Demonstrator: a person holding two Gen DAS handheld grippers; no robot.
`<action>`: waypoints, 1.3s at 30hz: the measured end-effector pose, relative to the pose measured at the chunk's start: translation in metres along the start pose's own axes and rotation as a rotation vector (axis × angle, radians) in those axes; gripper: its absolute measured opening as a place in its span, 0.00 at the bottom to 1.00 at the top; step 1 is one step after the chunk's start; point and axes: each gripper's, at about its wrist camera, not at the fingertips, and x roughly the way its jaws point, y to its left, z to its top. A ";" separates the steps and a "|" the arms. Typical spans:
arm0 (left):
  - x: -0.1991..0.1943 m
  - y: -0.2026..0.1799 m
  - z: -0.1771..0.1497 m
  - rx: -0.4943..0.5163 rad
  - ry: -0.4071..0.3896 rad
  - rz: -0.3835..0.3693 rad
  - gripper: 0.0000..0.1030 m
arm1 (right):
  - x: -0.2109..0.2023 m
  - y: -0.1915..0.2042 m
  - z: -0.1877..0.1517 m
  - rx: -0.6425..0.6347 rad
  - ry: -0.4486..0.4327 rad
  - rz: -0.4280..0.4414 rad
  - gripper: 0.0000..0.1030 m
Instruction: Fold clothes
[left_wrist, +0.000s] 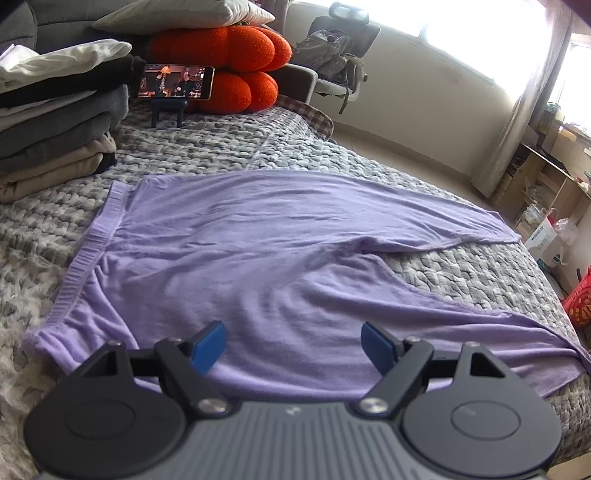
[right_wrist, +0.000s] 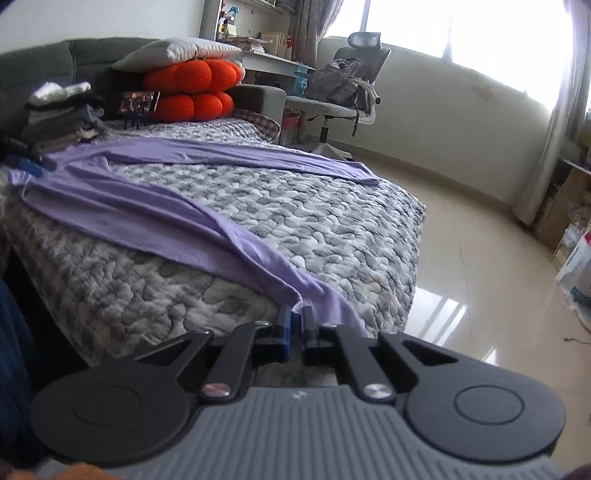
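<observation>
Lilac trousers (left_wrist: 258, 251) flat on quilt (left_wrist: 461, 266), left tool (left_wrist: 293, 345) wide, right tool (right_wrist: 295, 325) pinching hem, folded pile (left_wrist: 55, 122) beyond

My left gripper (left_wrist: 293, 341) hangs over the near part of a pair of lilac trousers (left_wrist: 258, 266), its blue pads (left_wrist: 208, 341) spread wide with nothing between them. The trousers lie flat on a grey quilted bedspread (left_wrist: 229, 147), ribbed waistband to the left, both legs running right. A stack of folded clothes (left_wrist: 55, 122) sits at the far left. Behind it a phone (left_wrist: 175, 82) on a small stand leans by two orange cushions (left_wrist: 229, 70).
</observation>
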 end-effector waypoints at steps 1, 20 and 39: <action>0.000 0.000 0.000 0.002 -0.001 -0.001 0.79 | -0.001 0.000 0.001 0.000 -0.008 -0.013 0.02; -0.001 0.005 -0.003 -0.010 -0.008 0.007 0.79 | 0.102 -0.033 0.063 -0.017 0.064 -0.339 0.02; -0.027 0.053 -0.018 -0.034 0.010 0.112 0.79 | 0.118 -0.036 0.048 0.107 0.171 -0.350 0.02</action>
